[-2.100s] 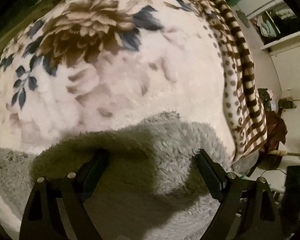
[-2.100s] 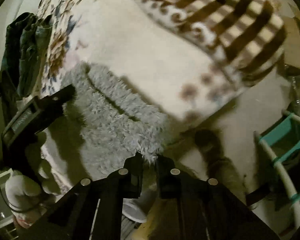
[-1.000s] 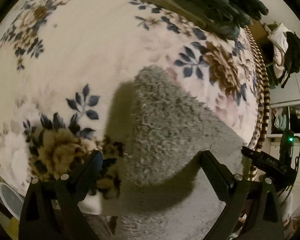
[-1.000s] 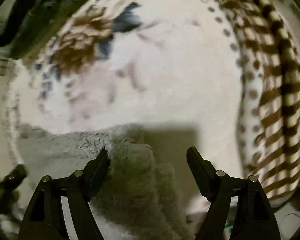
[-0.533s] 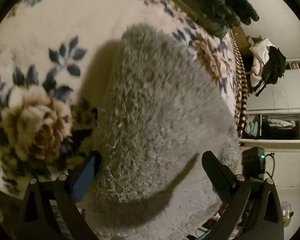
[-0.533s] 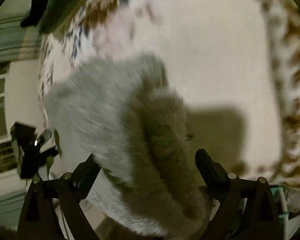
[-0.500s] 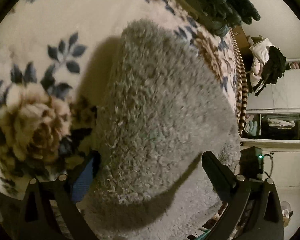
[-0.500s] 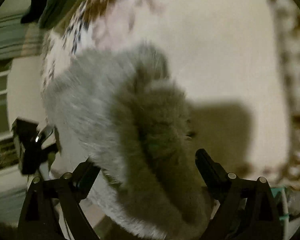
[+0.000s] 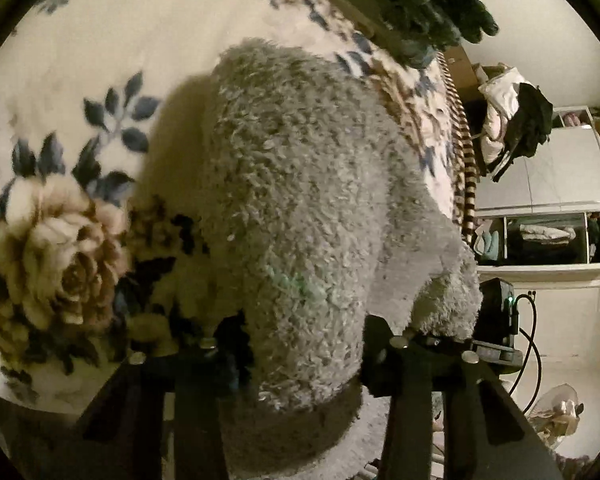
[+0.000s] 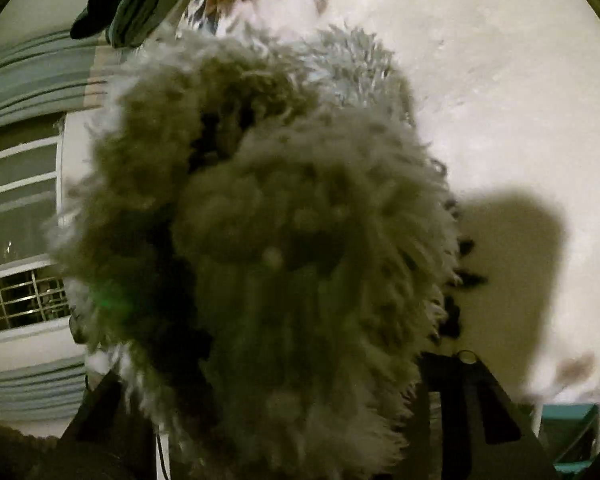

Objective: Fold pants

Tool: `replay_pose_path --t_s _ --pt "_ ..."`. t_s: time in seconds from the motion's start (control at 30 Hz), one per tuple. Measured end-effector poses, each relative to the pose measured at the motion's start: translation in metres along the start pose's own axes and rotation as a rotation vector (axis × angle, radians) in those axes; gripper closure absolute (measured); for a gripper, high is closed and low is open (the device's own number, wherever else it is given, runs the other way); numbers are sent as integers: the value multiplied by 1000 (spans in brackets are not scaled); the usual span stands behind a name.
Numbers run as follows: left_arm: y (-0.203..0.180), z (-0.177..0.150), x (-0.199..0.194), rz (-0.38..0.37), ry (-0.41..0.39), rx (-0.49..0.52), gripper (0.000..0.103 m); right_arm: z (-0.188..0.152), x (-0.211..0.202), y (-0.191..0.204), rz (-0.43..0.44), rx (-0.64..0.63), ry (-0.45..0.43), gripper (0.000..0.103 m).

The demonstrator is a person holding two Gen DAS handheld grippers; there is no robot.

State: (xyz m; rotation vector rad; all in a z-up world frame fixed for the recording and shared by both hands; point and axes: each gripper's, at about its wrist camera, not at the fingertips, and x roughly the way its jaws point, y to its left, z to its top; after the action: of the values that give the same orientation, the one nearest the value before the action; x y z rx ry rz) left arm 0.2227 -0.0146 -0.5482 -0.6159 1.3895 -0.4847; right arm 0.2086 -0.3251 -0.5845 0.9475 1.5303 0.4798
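Left wrist view: the grey fleece pants [image 9: 300,200] are seen lying on a floral blanket [image 9: 60,80] spread over a bed, and a thick fold of them is gathered between the fingers of the left gripper [image 9: 304,344]. The jaws are closing, and the fabric is already squeezed on both sides by the pads. Dark green folded clothes [image 9: 412,4] are stacked at the far edge of the blanket, and a wardrobe [image 9: 560,184] is seen to the right.

Right wrist view: most of the frame is filled by a bunched, blurred mass of the pants [image 10: 284,248], held between the fingers of the right gripper [image 10: 276,372], whose jaws are closing with the fleece packed between them. Pale blanket [image 10: 500,100] is seen behind, and a window [image 10: 20,208] is seen at the left.
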Motion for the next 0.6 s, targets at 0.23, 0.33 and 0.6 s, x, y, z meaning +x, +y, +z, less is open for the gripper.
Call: replay_pose_path --t_s 0.23,0.33,0.6 --pt "-33 5 -39 7 -29 16 67 -8 -18 46 14 -37 -18 63" --pt "-59 18 -66 11 -52 30 67 0 -42 82 24 -63 -34 63" --pt "-148 109 -136 14 -114 127 67 58 -117 198 1 -134 -119 63"
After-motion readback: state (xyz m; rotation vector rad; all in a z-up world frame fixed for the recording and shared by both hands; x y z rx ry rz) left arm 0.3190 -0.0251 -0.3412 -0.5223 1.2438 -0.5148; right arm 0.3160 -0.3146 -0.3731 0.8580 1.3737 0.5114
